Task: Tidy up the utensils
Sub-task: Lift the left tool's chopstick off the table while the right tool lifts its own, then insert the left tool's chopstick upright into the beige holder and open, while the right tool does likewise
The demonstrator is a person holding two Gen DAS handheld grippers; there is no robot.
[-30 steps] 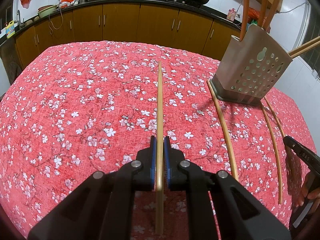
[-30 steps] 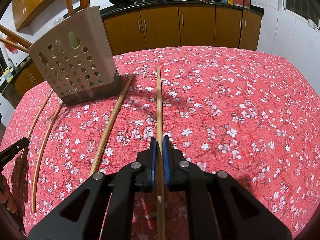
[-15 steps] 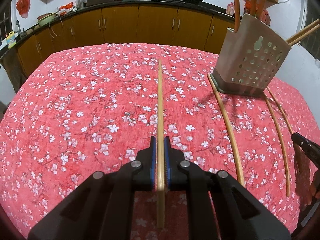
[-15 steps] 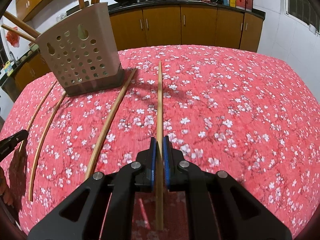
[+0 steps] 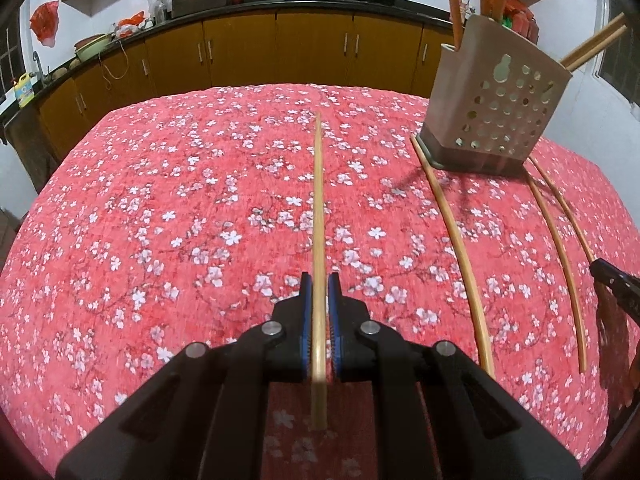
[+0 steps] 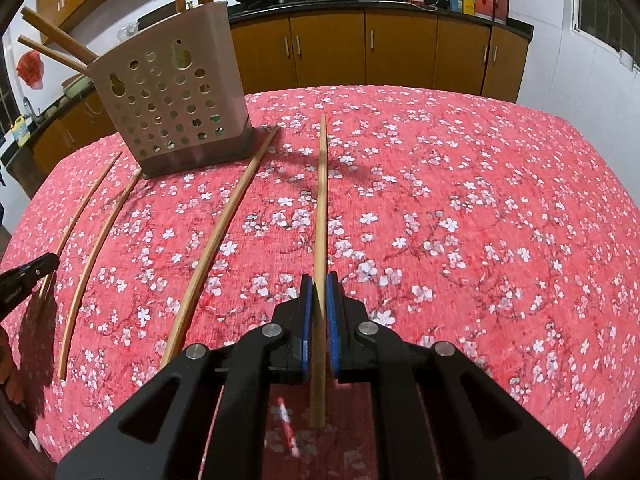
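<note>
My left gripper is shut on a wooden chopstick that points forward above the red floral tablecloth. My right gripper is shut on another wooden chopstick, also pointing forward. A beige perforated utensil holder stands at the far right in the left wrist view and at the far left in the right wrist view, with several utensils in it. Three loose chopsticks lie on the cloth near the holder; they also show in the right wrist view.
The table is covered with a red flowered cloth. Wooden kitchen cabinets with a dark counter, woks and bottles run behind the table. The other gripper's tip shows at the right edge and at the left edge.
Both grippers have tilted up and drawn back a little with their chopsticks held. The holder now sits higher and farther in both views.
</note>
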